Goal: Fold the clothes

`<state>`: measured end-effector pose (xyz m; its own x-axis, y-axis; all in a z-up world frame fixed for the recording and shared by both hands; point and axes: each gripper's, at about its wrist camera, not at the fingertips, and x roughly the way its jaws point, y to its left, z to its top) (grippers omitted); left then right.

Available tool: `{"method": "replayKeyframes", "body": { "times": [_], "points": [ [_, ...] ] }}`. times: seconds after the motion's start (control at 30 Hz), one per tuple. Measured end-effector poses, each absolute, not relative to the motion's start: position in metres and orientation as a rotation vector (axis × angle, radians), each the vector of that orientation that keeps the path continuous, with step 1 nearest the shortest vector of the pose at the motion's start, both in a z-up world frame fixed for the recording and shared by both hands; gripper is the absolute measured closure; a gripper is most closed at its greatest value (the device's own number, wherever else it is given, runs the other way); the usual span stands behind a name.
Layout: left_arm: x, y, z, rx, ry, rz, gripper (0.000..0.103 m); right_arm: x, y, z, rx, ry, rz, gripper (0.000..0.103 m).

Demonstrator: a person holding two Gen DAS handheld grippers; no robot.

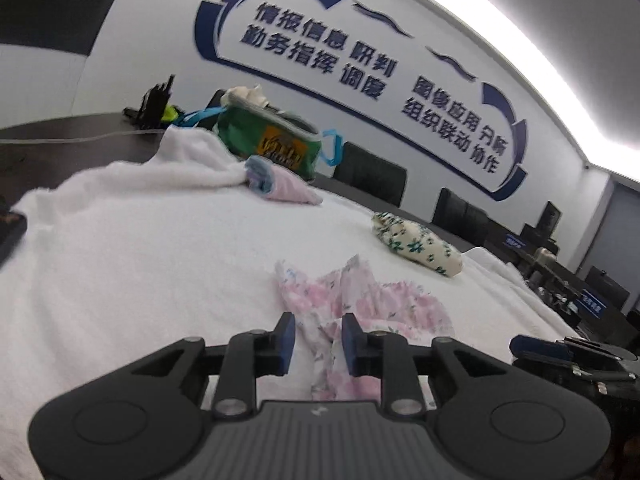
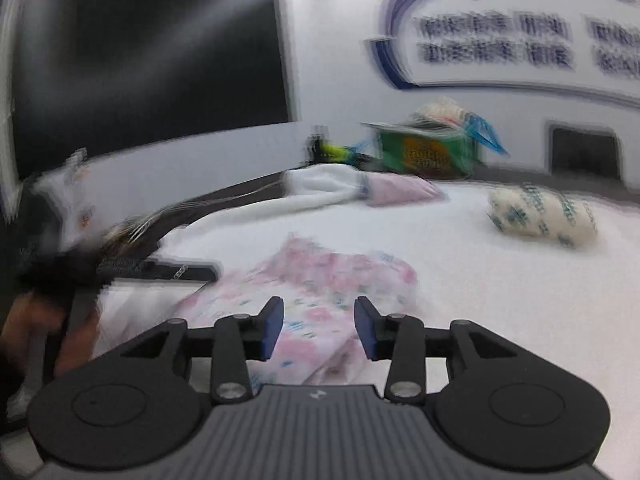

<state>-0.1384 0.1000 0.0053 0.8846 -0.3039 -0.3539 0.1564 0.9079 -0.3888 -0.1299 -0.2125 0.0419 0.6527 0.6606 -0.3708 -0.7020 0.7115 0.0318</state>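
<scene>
A pink floral garment (image 1: 360, 312) lies crumpled on a white towel-covered table (image 1: 140, 260). My left gripper (image 1: 318, 338) is open, its blue pads either side of a raised fold of the garment. In the blurred right wrist view the same garment (image 2: 320, 280) lies flatter in front of my right gripper (image 2: 318, 328), which is open with cloth between and under its pads. The right gripper's body (image 1: 576, 356) shows at the right edge of the left wrist view.
A folded green-flowered cream cloth (image 1: 416, 244) and a folded pink-and-blue cloth (image 1: 280, 184) lie farther back. A green bag (image 1: 272, 140) with clothes stands at the far edge. Black chairs (image 1: 368, 172) line the wall. A large dark screen (image 2: 148, 60) hangs at left.
</scene>
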Motion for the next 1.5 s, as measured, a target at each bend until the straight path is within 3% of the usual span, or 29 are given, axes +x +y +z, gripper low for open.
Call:
{"method": "replayKeyframes", "body": {
  "times": [0.13, 0.3, 0.37, 0.53, 0.73, 0.93, 1.0, 1.07, 1.23, 1.33, 1.5],
  "points": [
    [-0.141, 0.098, 0.011, -0.353, 0.406, -0.373, 0.062, -0.144, -0.193, 0.035, -0.343, 0.362, 0.910, 0.054],
    [-0.139, 0.100, 0.006, -0.339, 0.465, -0.451, 0.058, -0.141, -0.174, 0.016, -0.551, 0.387, 0.970, 0.053],
    [-0.143, 0.101, 0.005, -0.315, 0.461, -0.505, 0.041, -0.131, -0.172, 0.016, -0.533, 0.423, 0.995, 0.053],
    [-0.160, 0.084, 0.010, -0.043, 0.311, -0.659, 0.017, -0.112, -0.179, 0.025, -0.465, 0.465, 1.041, 0.061],
    [-0.153, 0.044, 0.008, 0.369, 0.292, -0.654, 0.017, -0.090, -0.187, 0.036, -0.382, 0.513, 1.095, 0.063],
    [-0.126, 0.044, 0.003, 0.338, 0.428, -0.711, 0.026, -0.082, -0.190, 0.045, -0.358, 0.510, 1.103, 0.060],
    [-0.120, 0.049, 0.002, 0.285, 0.466, -0.723, 0.028, -0.093, -0.188, 0.045, -0.417, 0.451, 1.076, 0.033],
    [-0.116, 0.053, 0.002, 0.249, 0.486, -0.732, 0.029, -0.108, -0.184, 0.042, -0.515, 0.379, 1.060, 0.024],
    [-0.116, 0.061, 0.006, 0.184, 0.510, -0.732, 0.031, -0.115, -0.160, 0.018, -0.738, 0.295, 1.023, 0.024],
    [-0.119, 0.065, 0.007, 0.127, 0.520, -0.727, 0.036, -0.108, -0.155, 0.017, -0.732, 0.312, 1.051, 0.024],
    [-0.130, 0.085, 0.012, 0.042, 0.498, -0.729, 0.035, -0.096, -0.147, 0.017, -0.711, 0.346, 1.101, 0.032]
  ]
}}
